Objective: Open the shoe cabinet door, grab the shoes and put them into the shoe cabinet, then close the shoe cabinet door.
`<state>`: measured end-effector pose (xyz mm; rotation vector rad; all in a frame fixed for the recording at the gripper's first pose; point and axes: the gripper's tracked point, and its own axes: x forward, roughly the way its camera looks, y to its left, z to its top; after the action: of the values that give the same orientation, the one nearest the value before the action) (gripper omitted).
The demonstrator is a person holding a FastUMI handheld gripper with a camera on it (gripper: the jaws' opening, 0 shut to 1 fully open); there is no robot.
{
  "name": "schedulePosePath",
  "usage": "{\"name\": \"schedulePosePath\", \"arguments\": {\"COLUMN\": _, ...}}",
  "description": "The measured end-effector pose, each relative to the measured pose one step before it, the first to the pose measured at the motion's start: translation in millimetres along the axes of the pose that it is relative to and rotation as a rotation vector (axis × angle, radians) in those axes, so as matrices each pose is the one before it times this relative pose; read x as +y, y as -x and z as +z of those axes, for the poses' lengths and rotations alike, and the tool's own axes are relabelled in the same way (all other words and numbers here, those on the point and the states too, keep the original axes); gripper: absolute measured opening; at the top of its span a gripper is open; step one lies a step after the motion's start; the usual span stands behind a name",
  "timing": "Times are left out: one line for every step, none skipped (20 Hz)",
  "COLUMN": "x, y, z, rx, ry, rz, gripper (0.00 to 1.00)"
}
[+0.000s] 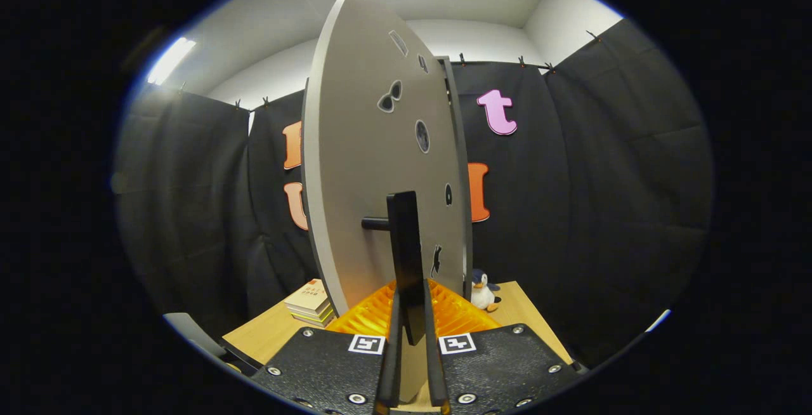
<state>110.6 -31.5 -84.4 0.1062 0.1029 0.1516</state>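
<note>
The shoe cabinet's grey door (361, 148) stands upright just ahead, turned nearly edge-on to me, with several small dark stickers on its face. Its handle (405, 231), a dark upright bar on a short peg, runs down between my fingers. My gripper (411, 288) is shut on the lower end of that handle, one finger pressing on each side. A narrow strip of the cabinet's body (458, 148) shows behind the door's far edge.
A wooden table (266, 332) lies below. A small stack of books (311, 302) rests on it beside the door, and a penguin toy (484, 291) stands beyond the cabinet. A grey curved object (190, 332) sits low by the table's near corner.
</note>
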Motion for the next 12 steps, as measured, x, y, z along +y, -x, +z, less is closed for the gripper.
{"name": "schedulePosePath", "arguments": {"x": -4.78, "y": 4.25, "z": 0.56, "rx": -0.00460, "ry": -0.00319, "rz": -0.00103, "gripper": 0.17}}
{"name": "schedulePosePath", "arguments": {"x": -3.57, "y": 2.44, "z": -0.07, "rx": -0.00288, "ry": -0.00014, "rz": 0.00006, "gripper": 0.17}}
{"name": "schedulePosePath", "arguments": {"x": -2.84, "y": 2.21, "z": -0.26, "rx": 0.00119, "ry": 0.00503, "rz": 0.00007, "gripper": 0.17}}
{"name": "schedulePosePath", "arguments": {"x": -2.35, "y": 2.04, "z": -2.67, "rx": 0.00463, "ry": 0.01195, "rz": -0.00080, "gripper": 0.17}}
{"name": "schedulePosePath", "arguments": {"x": -4.41, "y": 4.09, "z": -0.95, "rx": 0.00331, "ry": 0.01595, "rz": -0.00003, "gripper": 0.17}}
{"name": "schedulePosePath", "arguments": {"x": -3.58, "y": 4.57, "z": -0.69, "rx": 0.00195, "ry": 0.01315, "rz": -0.00136, "gripper": 0.17}}
{"name": "schedulePosePath", "arguments": {"x": -2.38, "y": 3.09, "z": 0.26, "rx": -0.00369, "ry": 0.00837, "rz": -0.00239, "gripper": 0.17}}
{"name": "schedulePosePath", "arguments": {"x": -2.09, "y": 3.02, "z": -0.17, "rx": 0.00017, "ry": 0.00573, "rz": -0.00426, "gripper": 0.17}}
{"name": "schedulePosePath", "arguments": {"x": -1.19, "y": 3.53, "z": -0.47, "rx": 0.00415, "ry": 0.00353, "rz": -0.00164, "gripper": 0.16}}
{"name": "schedulePosePath", "arguments": {"x": 0.15, "y": 3.83, "z": -1.07, "rx": -0.00066, "ry": 0.00322, "rz": 0.00006, "gripper": 0.17}}
{"name": "schedulePosePath", "arguments": {"x": -1.22, "y": 0.84, "z": 0.30, "rx": 0.00042, "ry": 0.00542, "rz": 0.00013, "gripper": 0.17}}
{"name": "schedulePosePath", "arguments": {"x": 0.21, "y": 4.38, "z": -1.39, "rx": 0.00209, "ry": 0.00165, "rz": 0.00442, "gripper": 0.17}}
